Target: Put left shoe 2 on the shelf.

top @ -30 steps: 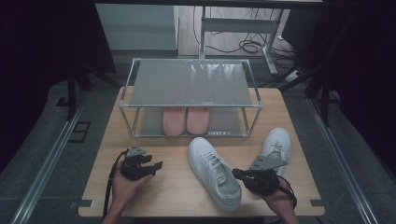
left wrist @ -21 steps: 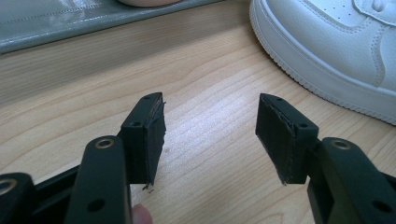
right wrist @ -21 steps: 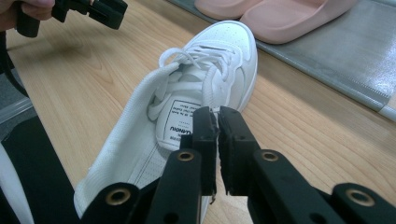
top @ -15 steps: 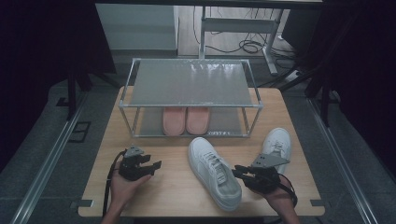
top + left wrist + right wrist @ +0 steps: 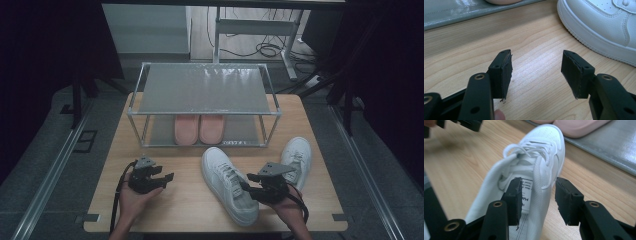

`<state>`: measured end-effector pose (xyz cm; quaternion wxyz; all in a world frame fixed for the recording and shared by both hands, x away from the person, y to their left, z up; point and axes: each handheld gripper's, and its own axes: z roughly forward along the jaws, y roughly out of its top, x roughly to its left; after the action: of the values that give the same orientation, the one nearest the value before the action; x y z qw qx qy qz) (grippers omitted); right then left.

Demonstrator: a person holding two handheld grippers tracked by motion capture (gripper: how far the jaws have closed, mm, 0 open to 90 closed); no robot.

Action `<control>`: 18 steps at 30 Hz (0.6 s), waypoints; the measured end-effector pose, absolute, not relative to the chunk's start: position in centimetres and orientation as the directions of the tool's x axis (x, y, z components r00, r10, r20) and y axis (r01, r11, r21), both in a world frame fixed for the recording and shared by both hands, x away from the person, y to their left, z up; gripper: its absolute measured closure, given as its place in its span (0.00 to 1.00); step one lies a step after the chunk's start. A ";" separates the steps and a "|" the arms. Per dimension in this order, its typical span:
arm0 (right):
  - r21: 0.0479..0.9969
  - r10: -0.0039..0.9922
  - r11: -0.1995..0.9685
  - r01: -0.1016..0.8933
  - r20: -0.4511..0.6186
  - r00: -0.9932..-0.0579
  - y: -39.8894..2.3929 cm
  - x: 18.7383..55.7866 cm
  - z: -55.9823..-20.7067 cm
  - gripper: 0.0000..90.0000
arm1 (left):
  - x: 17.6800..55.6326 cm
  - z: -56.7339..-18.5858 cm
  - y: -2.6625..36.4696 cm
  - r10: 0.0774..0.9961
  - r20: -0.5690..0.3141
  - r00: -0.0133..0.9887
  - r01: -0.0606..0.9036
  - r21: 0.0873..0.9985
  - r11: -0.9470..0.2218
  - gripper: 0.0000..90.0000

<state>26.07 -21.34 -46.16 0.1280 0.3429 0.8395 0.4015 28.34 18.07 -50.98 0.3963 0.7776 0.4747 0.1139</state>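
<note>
A white sneaker (image 5: 227, 182) lies on the wooden table (image 5: 190, 200), toe toward the rack. My right gripper (image 5: 246, 183) is open at its heel end. In the right gripper view my right gripper (image 5: 537, 200) straddles the sneaker's (image 5: 541, 152) side wall, one jaw inside the opening and one outside. A second white sneaker (image 5: 296, 156) lies to the right. My left gripper (image 5: 167, 176) is open over bare wood left of the sneaker. In the left gripper view nothing lies within my left gripper (image 5: 536, 72), and the sneaker's toe (image 5: 604, 22) is at upper right.
A metal two-tier shoe rack (image 5: 205, 87) stands at the table's back. A pair of pink shoes (image 5: 199, 128) rests on its lower shelf (image 5: 461, 12). The left gripper (image 5: 469, 123) shows far off in the right gripper view.
My right gripper has edged left onto the sneaker's heel opening. The left gripper and both sneakers have stayed put.
</note>
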 end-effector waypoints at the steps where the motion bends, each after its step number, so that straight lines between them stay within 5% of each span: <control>1: 0.758 0.683 0.447 0.476 0.055 -0.729 -21.1 26.2 -46.3 0.63 | 28.4 -51.0 18.1 0.829 -0.200 0.522 0.649 0.724 -0.234 0.48; 18: 0.717 0.755 0.454 0.530 0.006 -0.656 -18.3 28.1 -47.9 0.77 | 28.3 -51.0 18.2 0.829 -0.202 0.522 0.648 0.725 -0.231 0.48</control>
<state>28.05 -18.26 -47.91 0.1587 0.3833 0.8377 0.3552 28.34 18.20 -51.02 0.3977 0.7763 0.4757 0.1134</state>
